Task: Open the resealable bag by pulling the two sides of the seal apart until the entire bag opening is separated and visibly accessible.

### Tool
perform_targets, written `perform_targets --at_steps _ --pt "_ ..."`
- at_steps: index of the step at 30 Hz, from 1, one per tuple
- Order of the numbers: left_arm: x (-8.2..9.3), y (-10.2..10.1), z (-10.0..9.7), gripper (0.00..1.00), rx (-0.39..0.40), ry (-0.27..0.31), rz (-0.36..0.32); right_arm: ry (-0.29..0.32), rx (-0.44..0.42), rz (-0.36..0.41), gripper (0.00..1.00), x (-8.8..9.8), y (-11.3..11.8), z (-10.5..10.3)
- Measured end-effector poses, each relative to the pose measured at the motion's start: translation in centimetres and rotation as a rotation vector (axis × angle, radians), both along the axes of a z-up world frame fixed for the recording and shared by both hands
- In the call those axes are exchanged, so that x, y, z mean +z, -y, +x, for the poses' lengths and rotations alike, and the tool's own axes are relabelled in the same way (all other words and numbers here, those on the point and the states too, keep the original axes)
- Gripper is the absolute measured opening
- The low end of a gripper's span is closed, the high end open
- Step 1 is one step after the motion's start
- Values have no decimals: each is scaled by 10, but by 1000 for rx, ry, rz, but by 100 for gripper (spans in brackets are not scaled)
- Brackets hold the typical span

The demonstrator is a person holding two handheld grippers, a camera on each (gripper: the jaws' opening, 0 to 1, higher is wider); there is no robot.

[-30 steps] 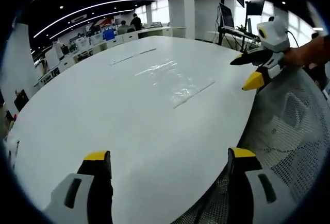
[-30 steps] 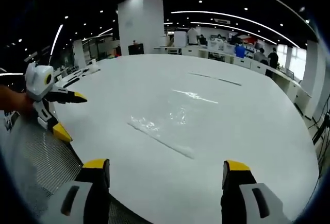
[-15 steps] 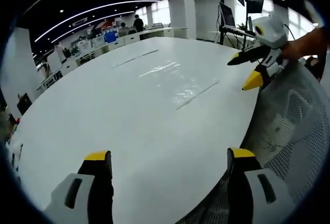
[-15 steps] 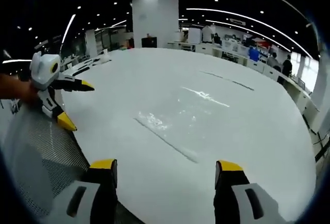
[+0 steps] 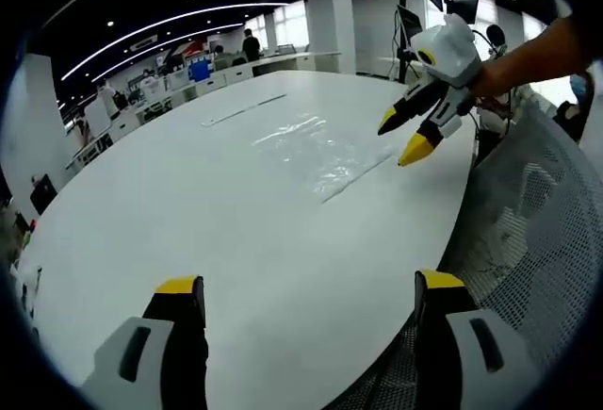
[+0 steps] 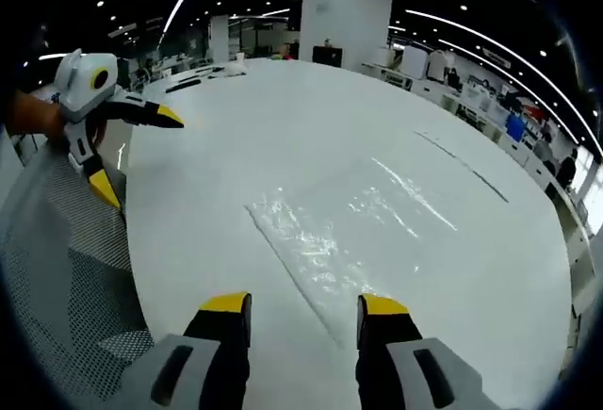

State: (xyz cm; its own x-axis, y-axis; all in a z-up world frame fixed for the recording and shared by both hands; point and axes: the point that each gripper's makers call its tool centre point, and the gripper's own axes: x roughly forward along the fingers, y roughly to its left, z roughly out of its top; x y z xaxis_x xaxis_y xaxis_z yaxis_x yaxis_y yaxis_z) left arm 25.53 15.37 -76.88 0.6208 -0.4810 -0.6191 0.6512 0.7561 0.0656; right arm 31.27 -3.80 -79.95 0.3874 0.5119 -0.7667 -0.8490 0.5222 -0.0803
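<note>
Reaching over the clear, thin plastic resealable bag [image 6: 325, 245], I bring my right gripper [image 6: 303, 311] down near its seal edge, fingers parted and holding nothing. The bag lies flat on the big white round counter [image 5: 188, 203], closed. My left gripper [image 5: 301, 292] waits at the counter's edge, fingers wide apart, empty. I think the bag is light, floppy and slippery, so I should pinch each side just beside the seal strip.
</note>
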Motion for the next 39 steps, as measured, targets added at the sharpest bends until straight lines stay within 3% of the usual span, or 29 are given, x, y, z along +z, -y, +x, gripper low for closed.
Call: perform_targets --at_steps 10,18,24,29,31,32,34,39 --pt "1 4 0 91 -21 7 2 -107 61 -40 29 -14 -9 11" --pt "0 4 -1 89 -28 2 5 -118 116 -78 22 -19 -10 14" --pt "0 4 -1 89 -32 10 11 -123 265 -134 14 -19 -16 6" --pt "0 3 -1 88 -29 10 15 -126 295 -157 11 -19 -16 6" --pt "0 4 -2 88 -33 12 18 -117 315 -166 0 -19 -17 3" --pt "0 4 -2 89 -33 13 15 -93 338 -190 0 -20 -14 4" --pt "1 5 -2 88 -34 13 10 -116 321 -164 0 -20 -17 2" --pt "0 8 -4 88 -53 9 17 -90 370 -192 0 -19 -16 -8"
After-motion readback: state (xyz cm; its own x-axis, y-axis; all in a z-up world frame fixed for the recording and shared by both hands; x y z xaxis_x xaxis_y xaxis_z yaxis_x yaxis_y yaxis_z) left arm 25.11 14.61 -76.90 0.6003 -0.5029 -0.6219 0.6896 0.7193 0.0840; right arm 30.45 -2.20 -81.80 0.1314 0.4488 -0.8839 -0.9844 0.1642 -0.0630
